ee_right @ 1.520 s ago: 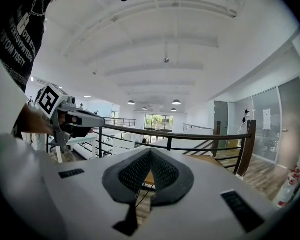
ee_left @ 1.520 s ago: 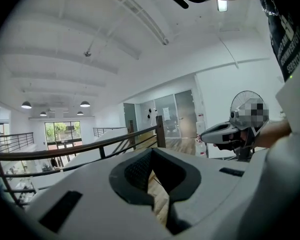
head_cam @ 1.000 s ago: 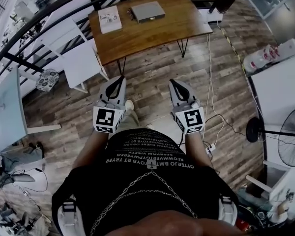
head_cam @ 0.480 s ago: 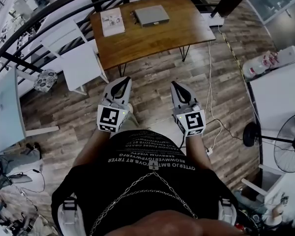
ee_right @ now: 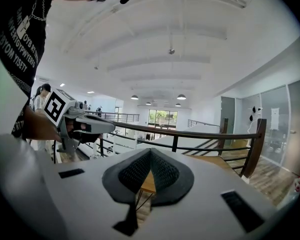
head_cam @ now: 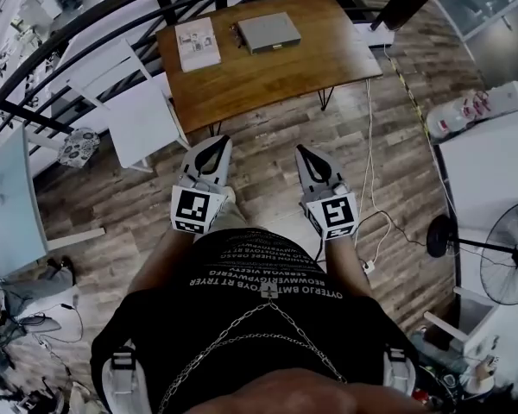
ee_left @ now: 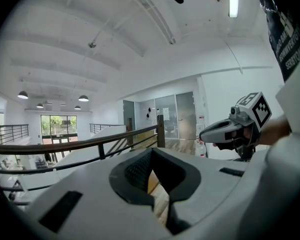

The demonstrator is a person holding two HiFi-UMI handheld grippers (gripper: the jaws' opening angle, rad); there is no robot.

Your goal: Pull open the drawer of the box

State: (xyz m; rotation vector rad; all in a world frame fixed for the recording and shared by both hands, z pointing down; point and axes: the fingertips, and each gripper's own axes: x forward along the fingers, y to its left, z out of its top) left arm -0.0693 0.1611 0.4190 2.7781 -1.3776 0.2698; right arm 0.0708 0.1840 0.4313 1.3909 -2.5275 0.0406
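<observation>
Grey and flat, the box [head_cam: 268,33] lay on the far part of the wooden surface [head_cam: 268,76], beside a white booklet [head_cam: 197,42], its drawer apparently shut (no handle could be made out from the head view). Well short of it, over the plank floor [head_cam: 261,158], the left hand-held gripper [head_cam: 212,145] and the right hand-held gripper [head_cam: 307,153] pointed toward it, each with jaws closed together on nothing. The step in hand looked like the approach. Next, one gripper would need to reach the box, part its jaws and take the drawer's front.
</observation>
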